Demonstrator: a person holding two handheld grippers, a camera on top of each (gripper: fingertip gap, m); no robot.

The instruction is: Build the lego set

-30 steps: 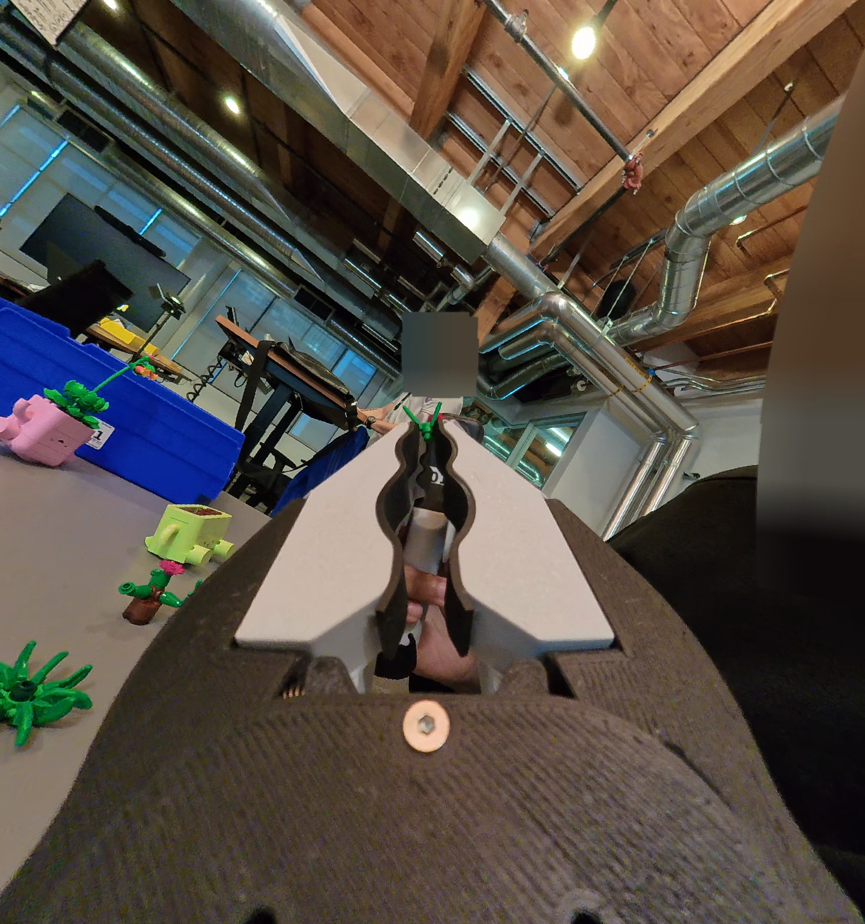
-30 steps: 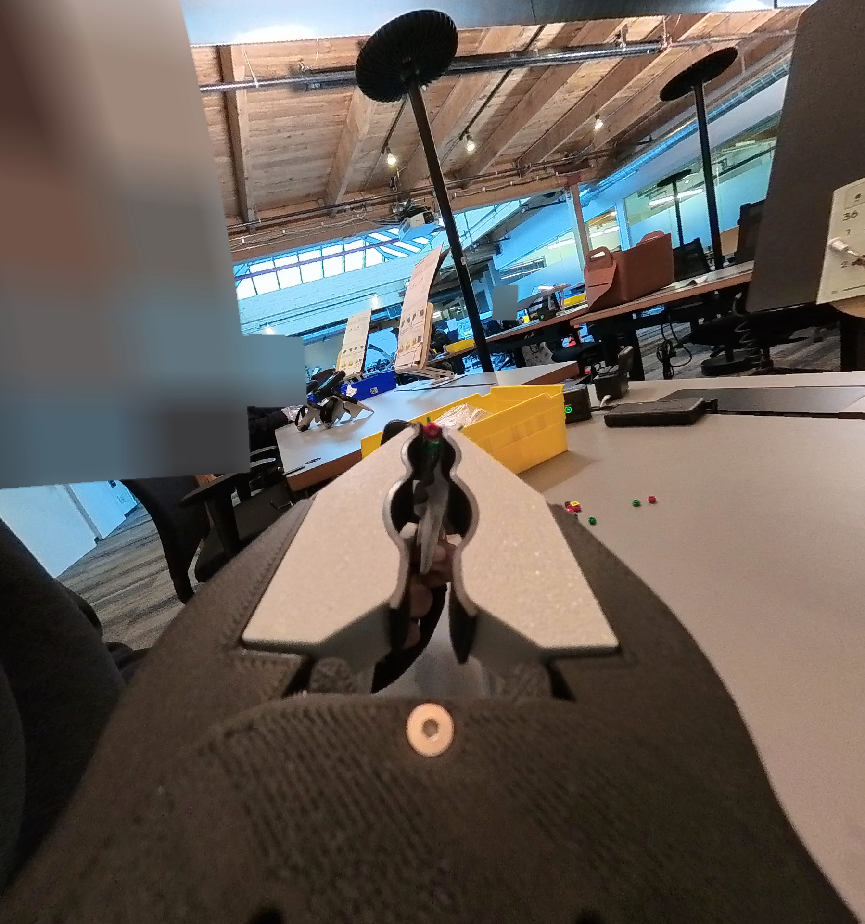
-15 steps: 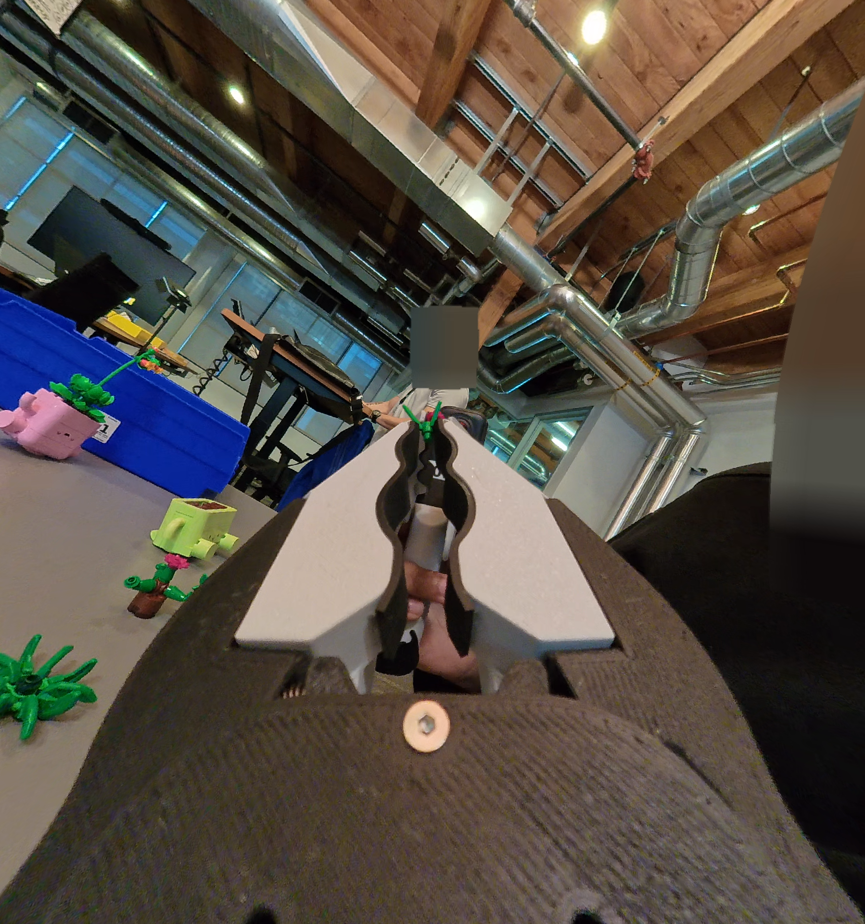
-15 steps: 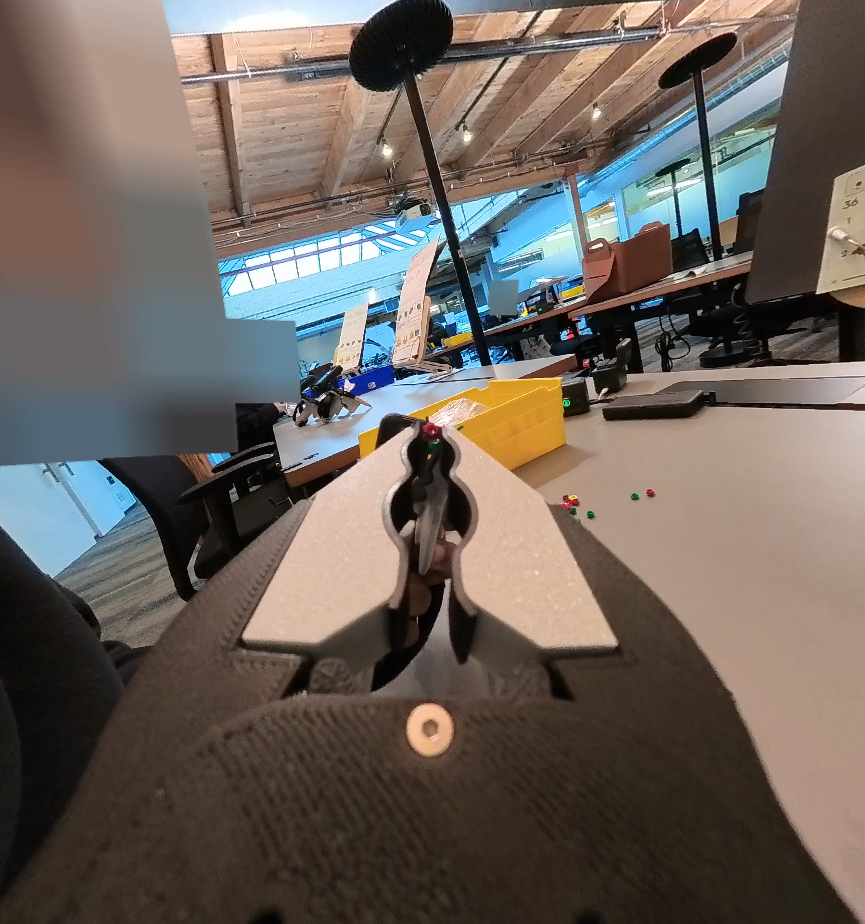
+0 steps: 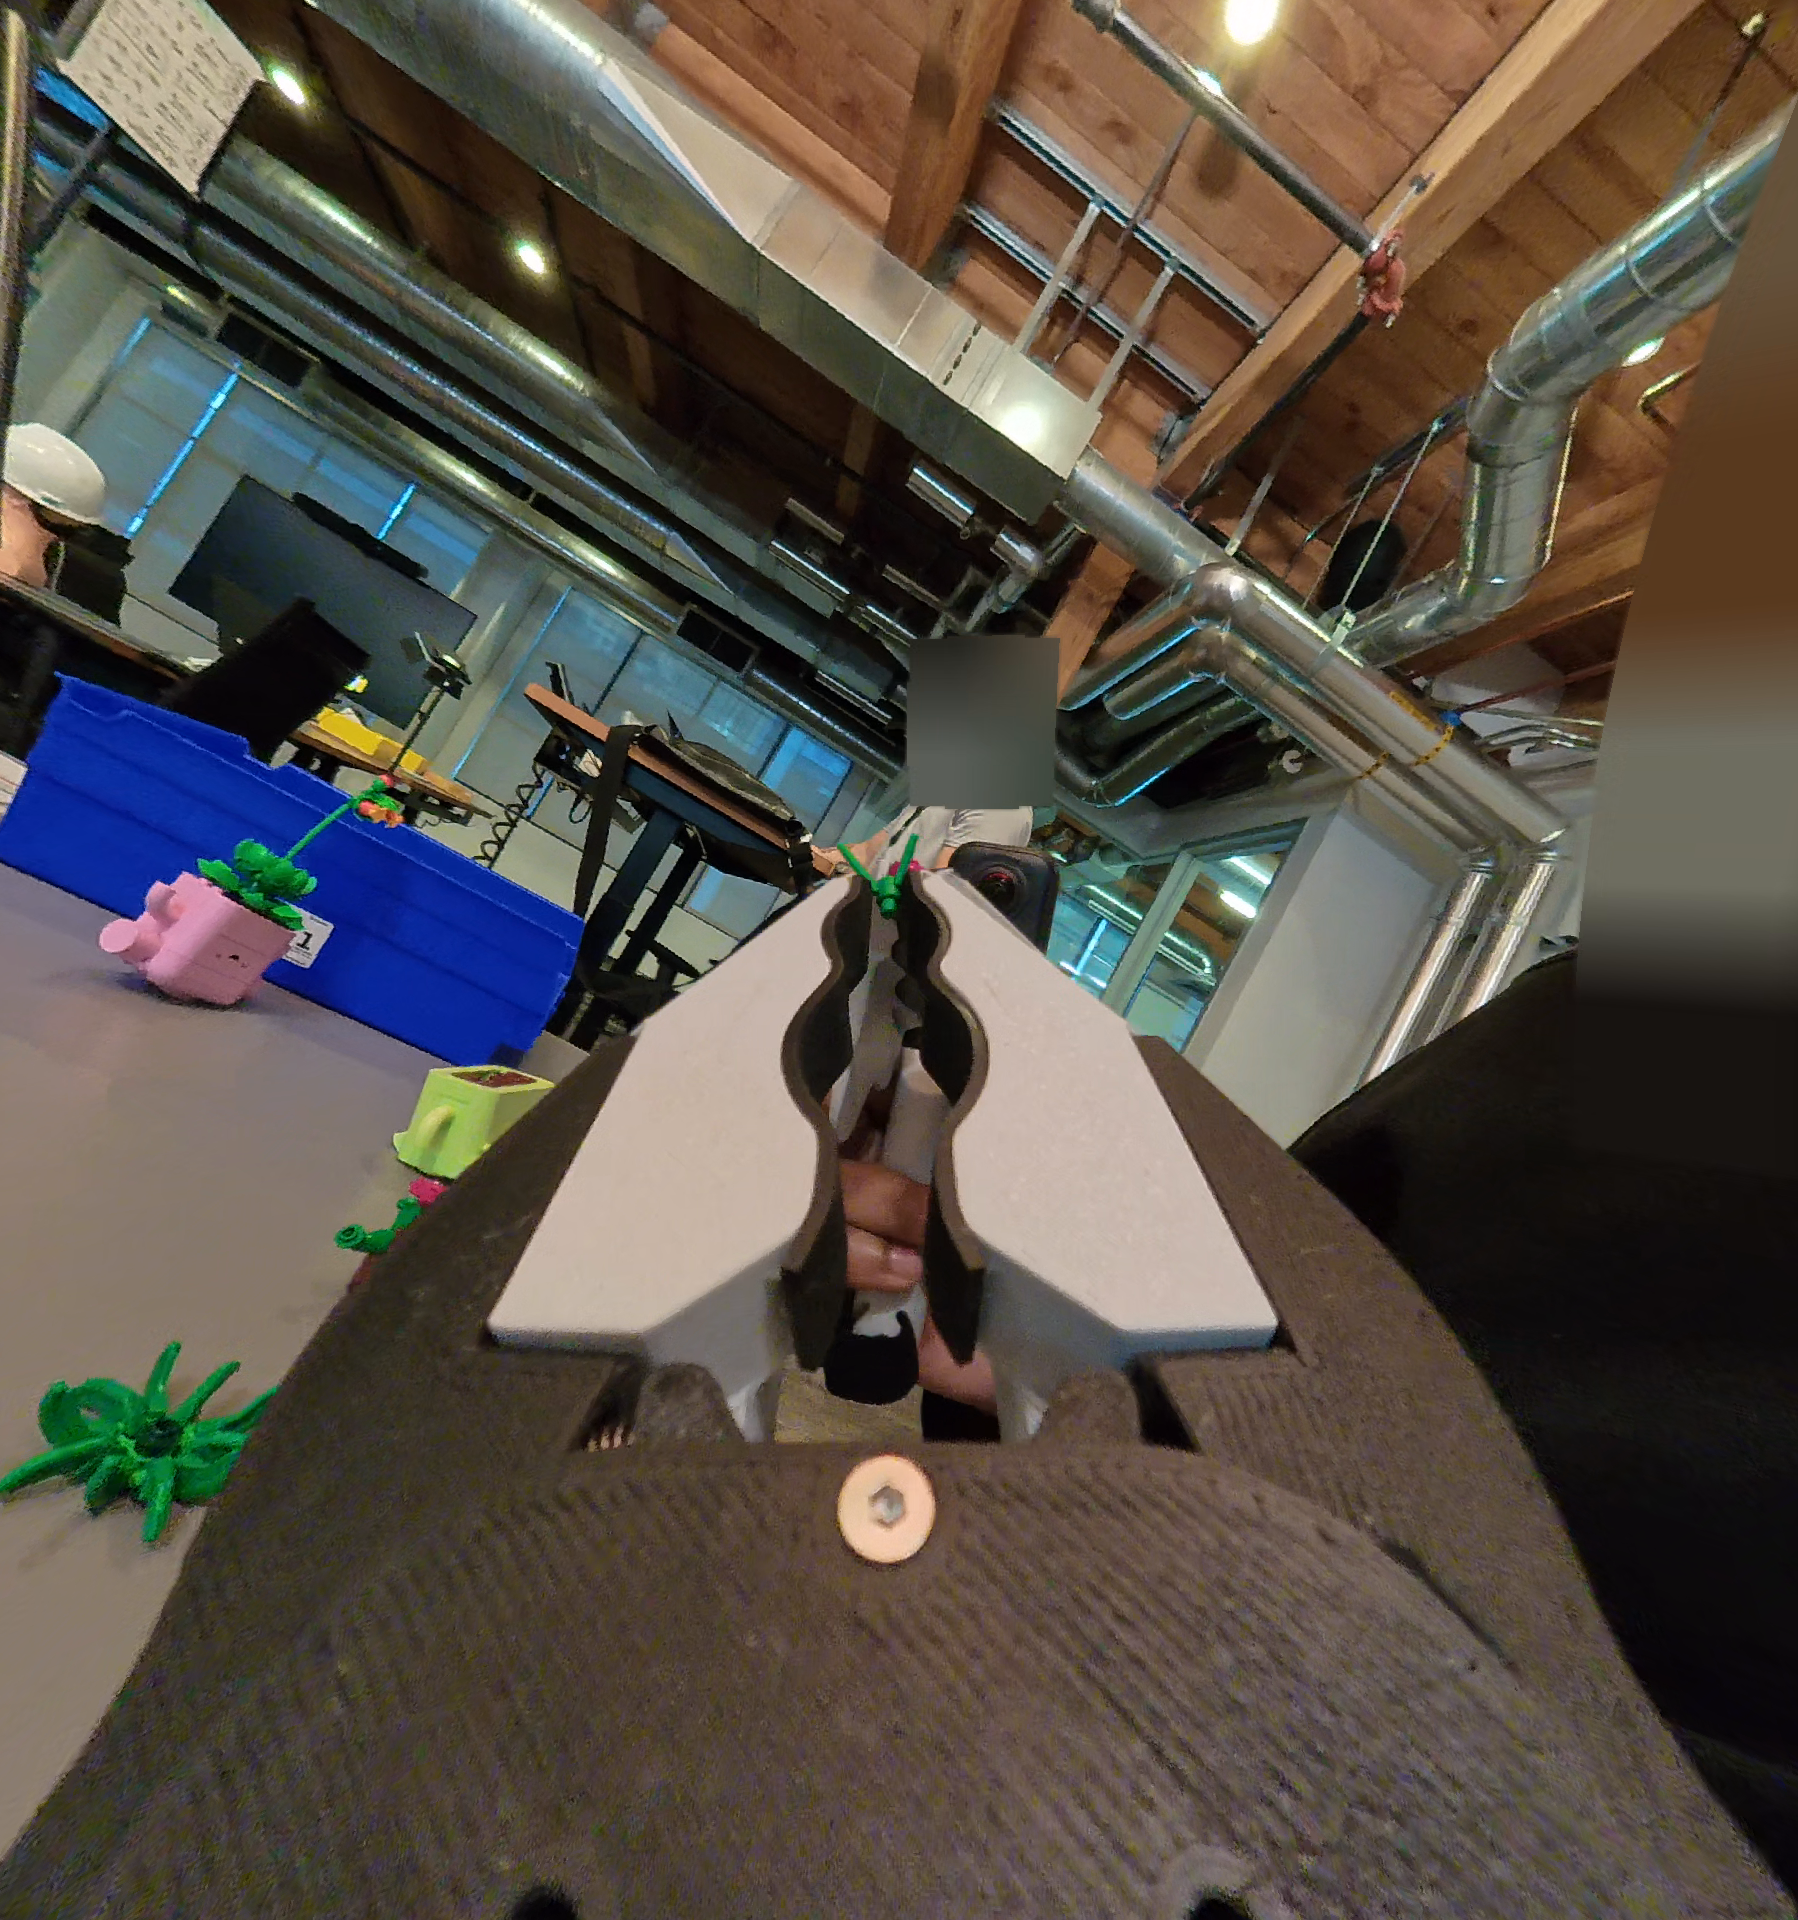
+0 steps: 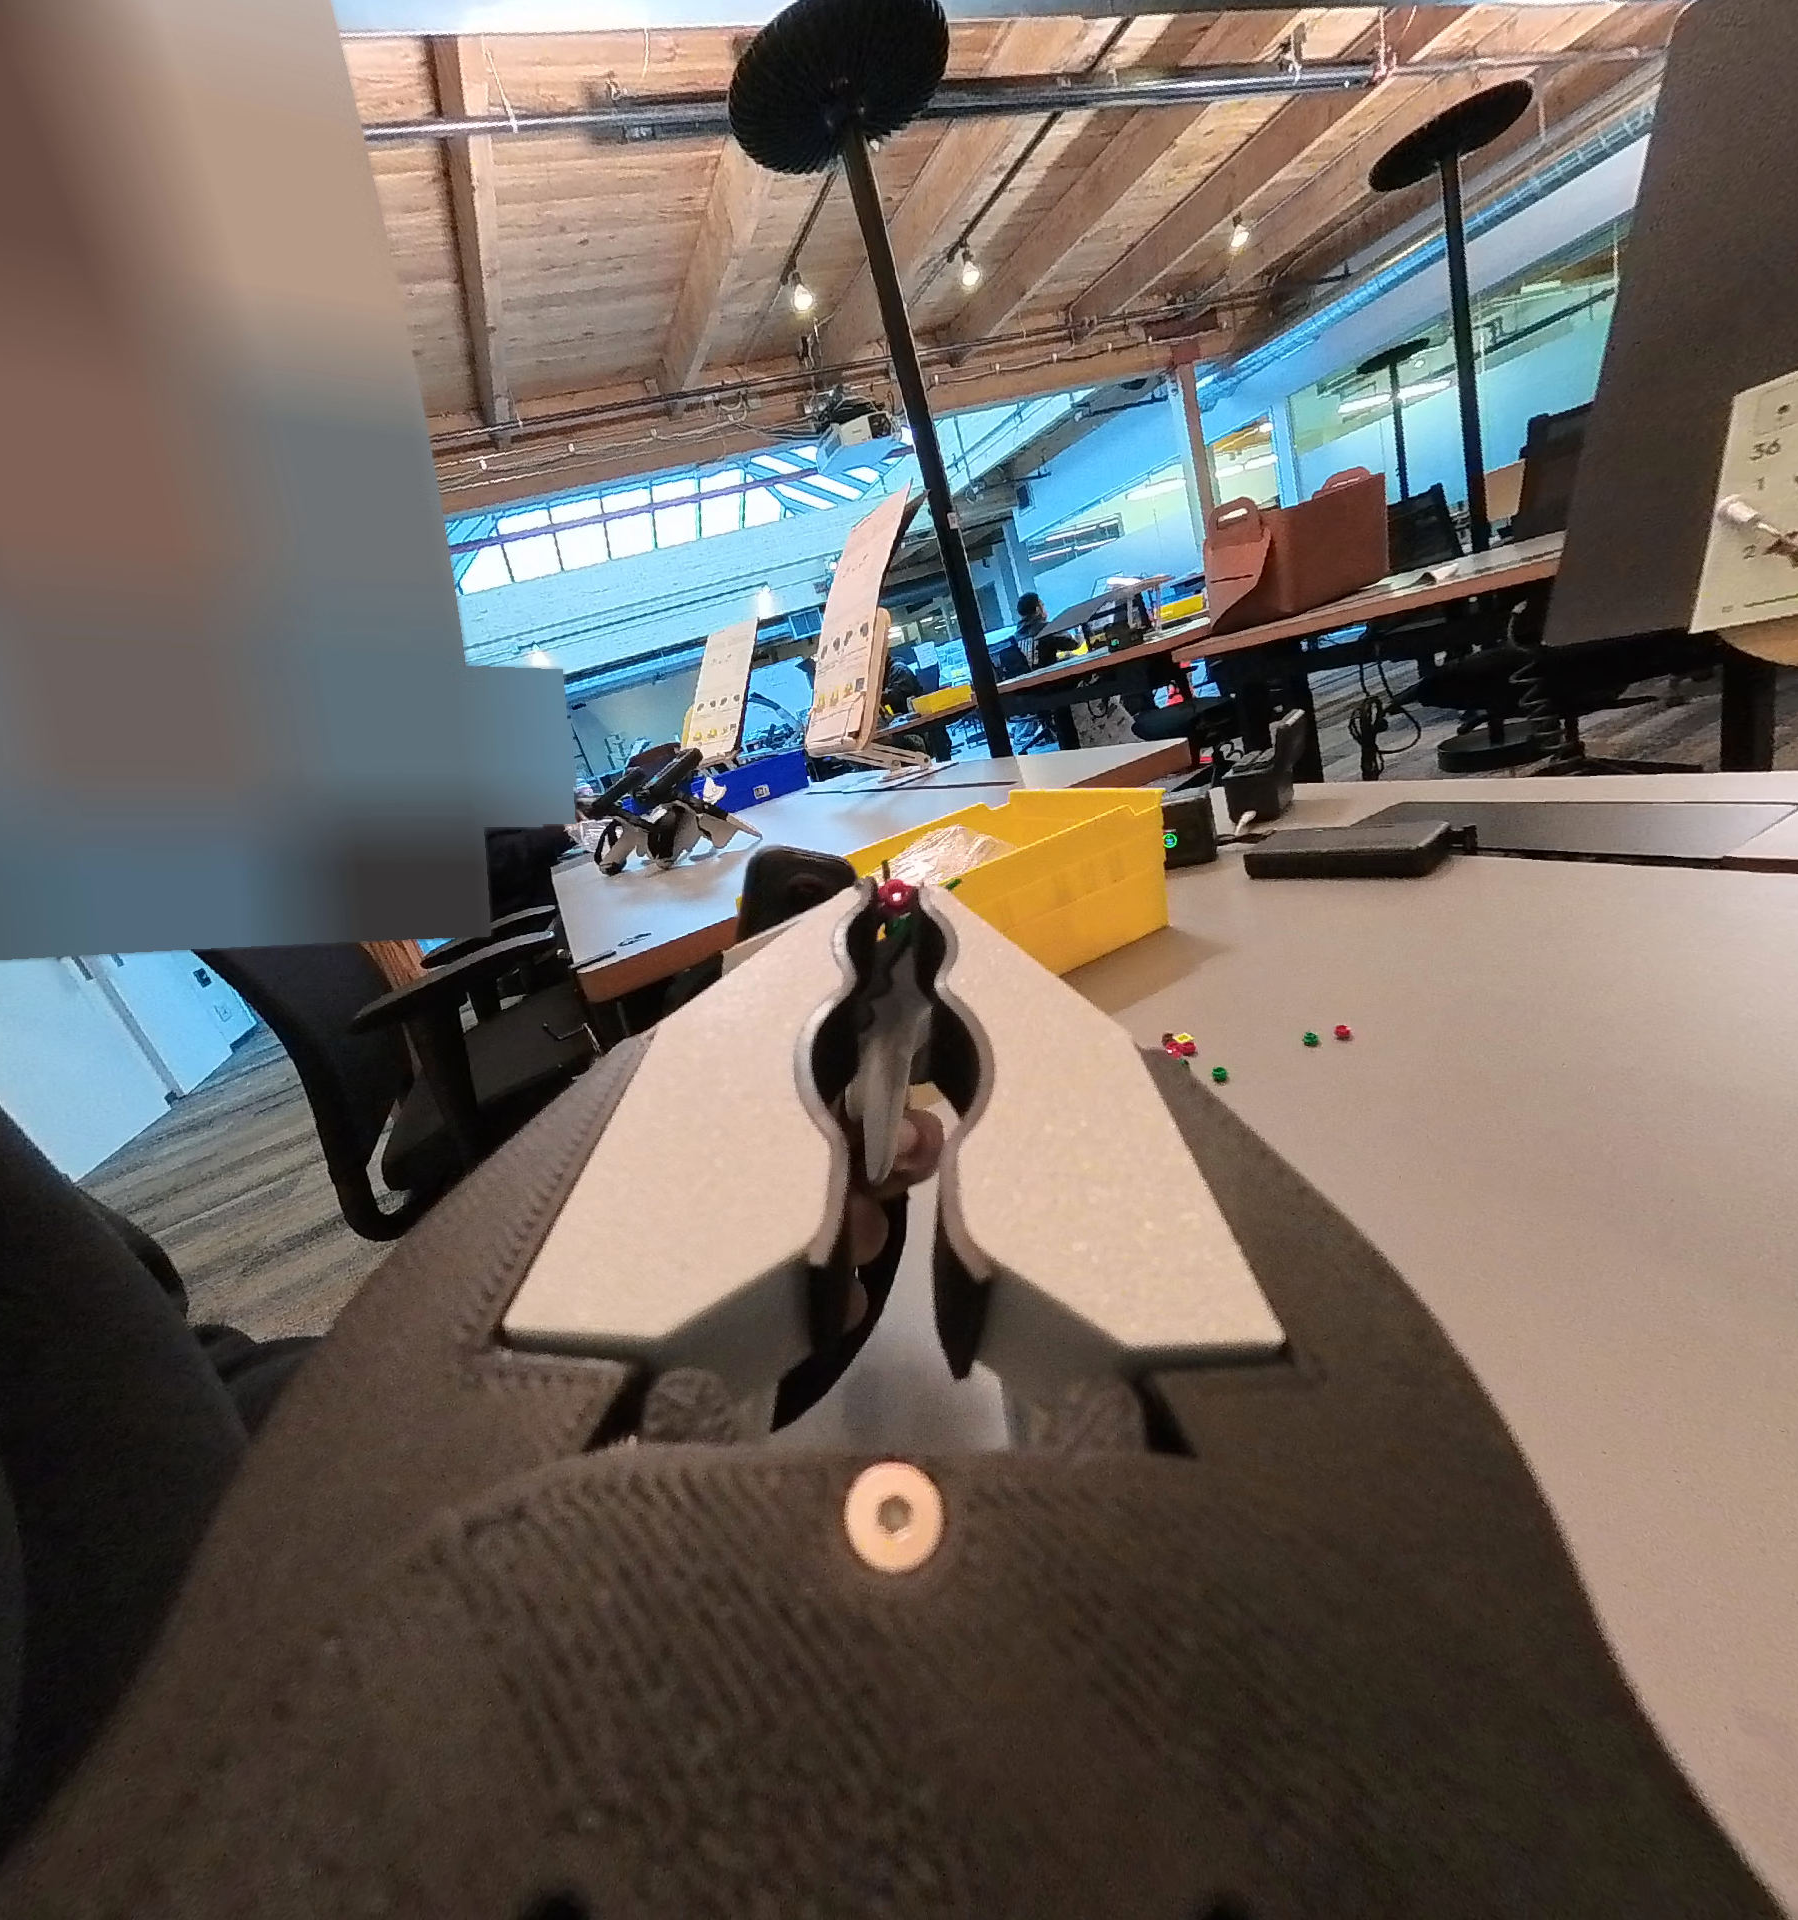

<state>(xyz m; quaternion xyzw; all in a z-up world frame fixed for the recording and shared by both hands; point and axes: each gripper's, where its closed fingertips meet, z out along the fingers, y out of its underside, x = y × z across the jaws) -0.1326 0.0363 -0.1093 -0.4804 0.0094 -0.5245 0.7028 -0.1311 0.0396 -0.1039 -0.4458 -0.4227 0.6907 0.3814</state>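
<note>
The left gripper (image 5: 887, 896) is clamped on a green stem piece (image 5: 882, 875). The right gripper (image 6: 895, 902) is clamped on a red flower piece (image 6: 893, 896). Both are raised above the counter (image 6: 1497, 1195).

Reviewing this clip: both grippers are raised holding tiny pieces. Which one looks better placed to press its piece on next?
Right, tentatively. The right gripper pinches a small red flower piece, the left gripper a forked green stem. The stem suits holding still; the flower suits pressing on.
</note>
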